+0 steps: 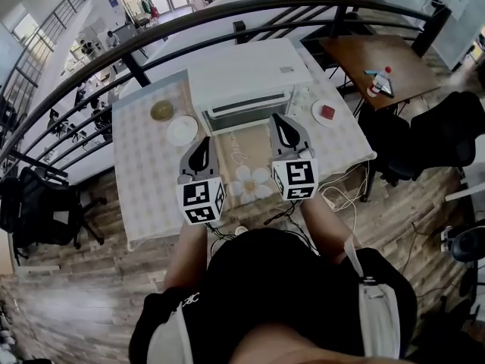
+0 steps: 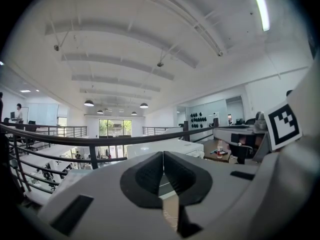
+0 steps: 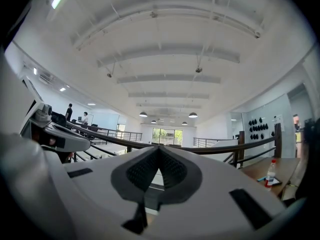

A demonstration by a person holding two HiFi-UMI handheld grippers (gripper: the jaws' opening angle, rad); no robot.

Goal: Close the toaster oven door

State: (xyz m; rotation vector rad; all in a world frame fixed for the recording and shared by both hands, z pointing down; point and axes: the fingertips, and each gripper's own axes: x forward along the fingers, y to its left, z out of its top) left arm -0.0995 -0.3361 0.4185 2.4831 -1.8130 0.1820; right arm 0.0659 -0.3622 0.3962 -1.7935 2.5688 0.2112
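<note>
Toaster oven, white and boxy, sits at the far middle of a table covered in a pale checked cloth, just inside a dark curved railing. Its door faces the person and looks upright against the front, with the long handle running across it. The left gripper and the right gripper are held side by side above the near part of the table, both pointing toward the oven. They are clear of the door, the right one a little nearer to it. Below them lies a placemat printed with a white flower. In the left gripper view the left gripper has its dark pads pressed together at the tips with nothing between them. The white oven top shows just beyond it. In the right gripper view the right gripper is likewise clenched on itself and empty. To the left of the oven are a white plate and, just behind it, a small dish of something yellowish. To the right of the oven a small plate carries a red piece. Past the table's right side stands a brown wooden table with a bottle on it. The bottle also shows at the lower right of the right gripper view.
</note>
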